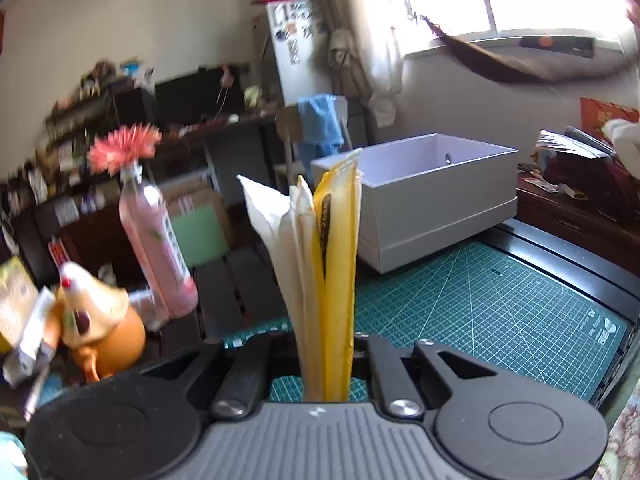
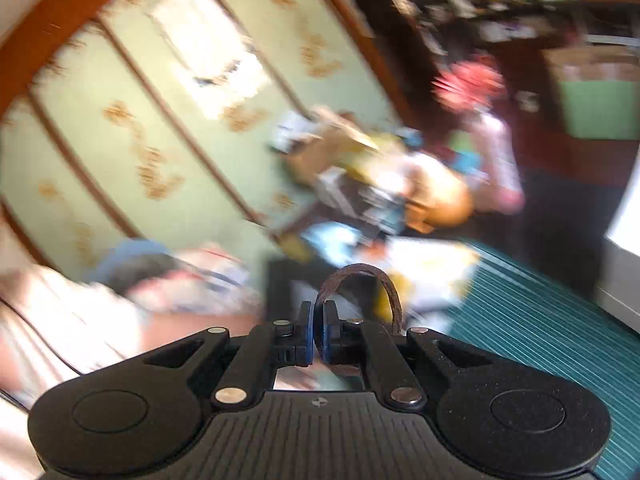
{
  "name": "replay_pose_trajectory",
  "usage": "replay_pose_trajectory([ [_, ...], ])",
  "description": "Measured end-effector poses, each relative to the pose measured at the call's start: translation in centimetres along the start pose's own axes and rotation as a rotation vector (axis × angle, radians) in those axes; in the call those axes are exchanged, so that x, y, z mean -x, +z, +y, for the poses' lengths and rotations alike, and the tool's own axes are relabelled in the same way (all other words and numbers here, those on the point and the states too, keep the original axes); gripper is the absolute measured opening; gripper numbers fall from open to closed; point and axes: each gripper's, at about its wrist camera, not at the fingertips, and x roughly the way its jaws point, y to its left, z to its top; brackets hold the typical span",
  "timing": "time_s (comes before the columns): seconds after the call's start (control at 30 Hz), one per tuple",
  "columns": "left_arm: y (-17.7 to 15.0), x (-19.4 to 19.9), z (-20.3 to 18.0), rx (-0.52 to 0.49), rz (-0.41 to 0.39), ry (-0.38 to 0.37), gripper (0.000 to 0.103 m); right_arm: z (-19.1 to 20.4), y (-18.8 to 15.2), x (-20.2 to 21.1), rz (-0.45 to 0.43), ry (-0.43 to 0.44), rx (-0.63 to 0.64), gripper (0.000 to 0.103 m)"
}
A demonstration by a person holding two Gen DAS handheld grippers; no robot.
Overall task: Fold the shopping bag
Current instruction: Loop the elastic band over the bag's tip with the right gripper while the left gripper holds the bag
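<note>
The left gripper (image 1: 326, 344) is clamped on a flattened white-and-yellow paper shopping bag (image 1: 320, 248), which stands upright above the green gridded cutting mat (image 1: 500, 312). The right gripper (image 2: 319, 320) pinches the bag's brown flat strap handle (image 2: 356, 276). The bag looks light, creasing stiffly; gripping near its folded edges should control it best.

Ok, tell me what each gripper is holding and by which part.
Left gripper clamps the folded shopping bag at its bottom end. Right gripper pinches the bag's brown handle strap.
</note>
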Motion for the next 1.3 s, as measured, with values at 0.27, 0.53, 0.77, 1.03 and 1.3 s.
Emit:
replay_pose_trajectory([
  [0.27,0.1,1.3,-1.3,-0.111,-0.101,0.033,0.009,0.3,3.8,-4.3,0.044,0.106,-0.031,0.004],
  [0.53,0.8,1.4,-0.9,-0.104,-0.132,0.063,0.009,-2.0,3.4,-3.4,0.084,-0.105,-0.035,0.004],
  [0.77,0.1,1.9,-2.2,-0.198,-0.171,0.103,0.009,-1.4,3.6,-3.9,0.145,-0.306,0.043,0.004],
  [1.03,-0.6,1.9,-3.5,-0.283,-0.200,0.131,0.008,-1.6,4.0,-5.0,0.190,-0.446,0.069,0.004],
  [1.3,-1.1,2.2,-4.2,-0.336,-0.256,0.166,0.007,-2.3,4.3,-5.3,0.180,-0.564,0.075,0.004],
])
